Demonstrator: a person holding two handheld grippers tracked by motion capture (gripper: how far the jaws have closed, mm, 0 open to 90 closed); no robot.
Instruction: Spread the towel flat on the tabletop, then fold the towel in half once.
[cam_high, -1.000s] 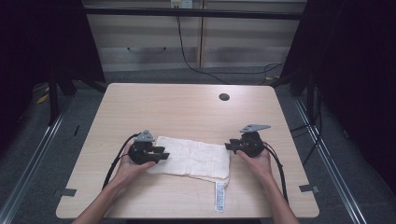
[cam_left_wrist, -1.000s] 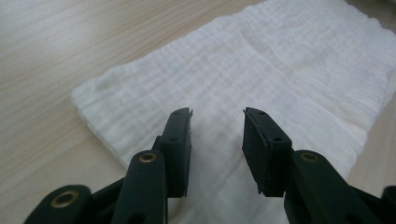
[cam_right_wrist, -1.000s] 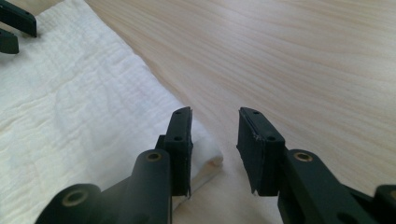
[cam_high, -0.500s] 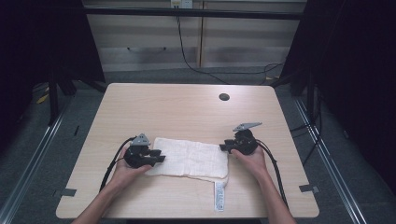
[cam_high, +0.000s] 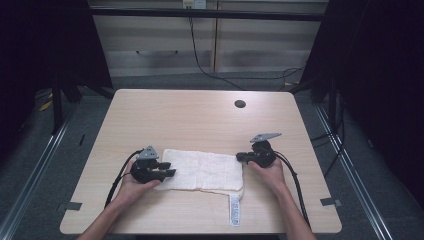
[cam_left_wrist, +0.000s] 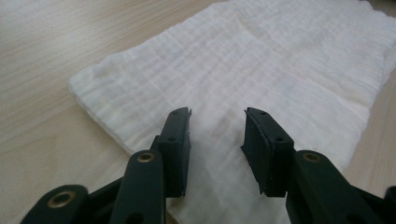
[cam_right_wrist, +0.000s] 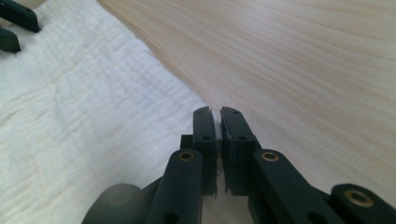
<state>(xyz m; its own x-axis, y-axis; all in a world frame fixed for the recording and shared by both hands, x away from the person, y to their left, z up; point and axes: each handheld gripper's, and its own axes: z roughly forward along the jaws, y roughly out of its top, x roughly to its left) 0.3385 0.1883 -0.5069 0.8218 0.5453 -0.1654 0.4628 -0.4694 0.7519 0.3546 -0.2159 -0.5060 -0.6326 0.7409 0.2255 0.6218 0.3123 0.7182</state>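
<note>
The folded white towel (cam_high: 202, 171) looks soft, light and floppy, so its corners seem the best hold. At its left end the left claw (cam_left_wrist: 217, 140) hovers spread over the cloth. At its right edge the right claw (cam_right_wrist: 217, 122) is pressed together; whether it pinches cloth, I cannot tell.

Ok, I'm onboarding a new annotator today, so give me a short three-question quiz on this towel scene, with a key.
1. True or false: the left gripper has its jaws apart over the white towel.
2. The right gripper is at which part of the towel? A) its far right corner B) its middle C) its left end
3. What lies on the table just off the towel's near right corner?

Key:
1. True: the left gripper view shows a clear gap between the jaws, with cloth below.
2. A; its jaws are nearly together there.
3. A white label strip with print on it.
</note>
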